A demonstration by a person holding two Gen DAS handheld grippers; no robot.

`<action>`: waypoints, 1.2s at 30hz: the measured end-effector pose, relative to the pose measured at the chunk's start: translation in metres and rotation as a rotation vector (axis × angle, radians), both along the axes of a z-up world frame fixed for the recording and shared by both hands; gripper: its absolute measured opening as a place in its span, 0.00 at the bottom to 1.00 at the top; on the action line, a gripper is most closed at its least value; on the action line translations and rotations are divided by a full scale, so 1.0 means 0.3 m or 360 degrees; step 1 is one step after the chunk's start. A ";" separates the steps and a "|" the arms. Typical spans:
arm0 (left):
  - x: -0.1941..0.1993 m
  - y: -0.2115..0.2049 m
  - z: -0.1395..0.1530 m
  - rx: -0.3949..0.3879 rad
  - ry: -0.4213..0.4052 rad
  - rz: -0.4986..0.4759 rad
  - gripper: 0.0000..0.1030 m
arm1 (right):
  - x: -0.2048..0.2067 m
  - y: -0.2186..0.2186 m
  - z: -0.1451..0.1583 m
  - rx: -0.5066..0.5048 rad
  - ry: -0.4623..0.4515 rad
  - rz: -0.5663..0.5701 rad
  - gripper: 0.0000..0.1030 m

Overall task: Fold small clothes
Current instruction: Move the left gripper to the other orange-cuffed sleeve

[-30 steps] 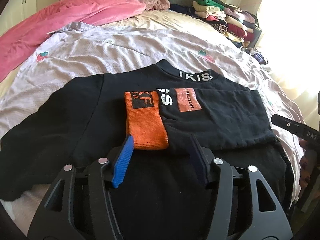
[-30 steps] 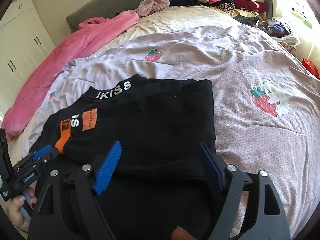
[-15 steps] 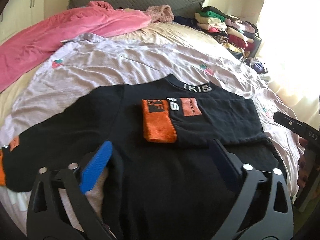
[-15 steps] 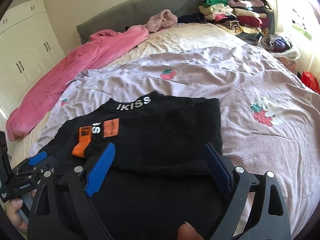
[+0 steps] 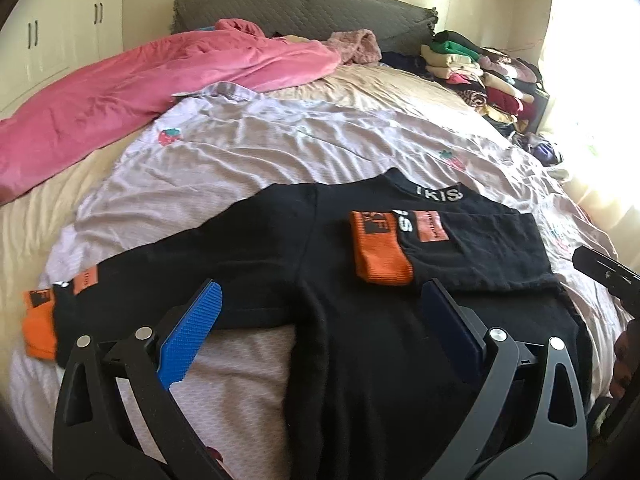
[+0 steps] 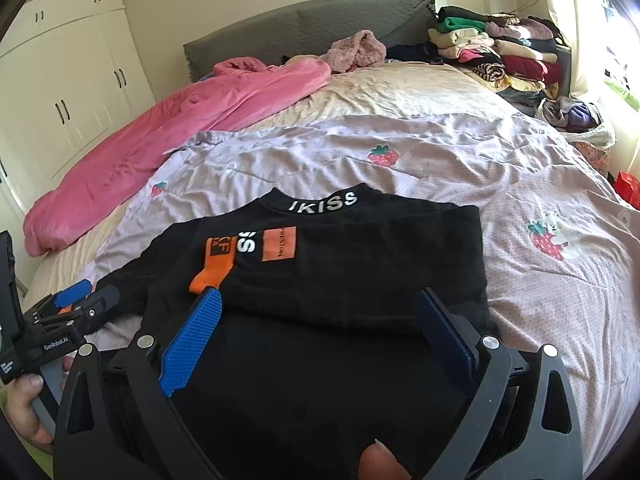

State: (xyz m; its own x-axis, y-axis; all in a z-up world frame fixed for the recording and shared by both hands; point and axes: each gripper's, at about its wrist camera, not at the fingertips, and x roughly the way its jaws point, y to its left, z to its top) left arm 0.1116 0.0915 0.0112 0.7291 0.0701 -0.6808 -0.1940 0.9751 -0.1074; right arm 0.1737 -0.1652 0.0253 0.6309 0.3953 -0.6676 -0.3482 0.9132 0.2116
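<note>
- Where the lilac strawberry-print sheet (image 6: 460, 160) covers the bed, a black sweater (image 5: 360, 340) lies flat, collar lettering away from the cameras.
- Its right sleeve is folded across the chest, orange cuff (image 5: 380, 252) on top; the left sleeve lies spread out sideways, its orange cuff (image 5: 38, 324) near the sheet's edge.
- Left gripper (image 5: 320, 304): jaws spread wide above the sweater, nothing between the pads.
- Right gripper (image 6: 318, 316): jaws have just been opening, now spread wide over the folded part, gripping nothing.
- Pink blanket (image 6: 180, 120) far left; stacked clothes (image 6: 500, 56) at the far right corner.
</note>
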 end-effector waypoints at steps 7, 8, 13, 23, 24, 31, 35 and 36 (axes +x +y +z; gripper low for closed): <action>-0.045 0.051 0.014 0.0011 -0.0021 0.0054 0.91 | -0.041 0.088 0.022 -0.0026 -0.0029 0.0076 0.94; -0.047 0.058 0.015 0.0009 -0.0021 0.0058 0.91 | -0.046 0.097 0.026 -0.0029 -0.0033 0.0086 0.94; -0.075 0.097 0.024 -0.0012 -0.0036 0.0088 0.91 | -0.071 0.162 0.040 -0.0055 -0.0057 0.0146 0.94; -0.146 0.198 0.048 -0.0025 -0.0080 0.0194 0.91 | -0.107 0.267 0.068 -0.0086 -0.0083 0.0214 0.94; -0.153 0.213 0.050 -0.0023 -0.0083 0.0212 0.91 | -0.111 0.276 0.072 -0.0087 -0.0088 0.0218 0.94; -0.218 0.350 0.044 -0.0048 -0.0065 0.0410 0.91 | -0.124 0.345 0.090 -0.0114 -0.0098 0.0230 0.94; -0.248 0.422 0.026 -0.0094 -0.0056 0.0496 0.91 | -0.131 0.389 0.095 -0.0135 -0.0104 0.0249 0.94; -0.255 0.436 0.025 -0.0104 -0.0063 0.0508 0.91 | -0.134 0.396 0.094 -0.0138 -0.0104 0.0252 0.94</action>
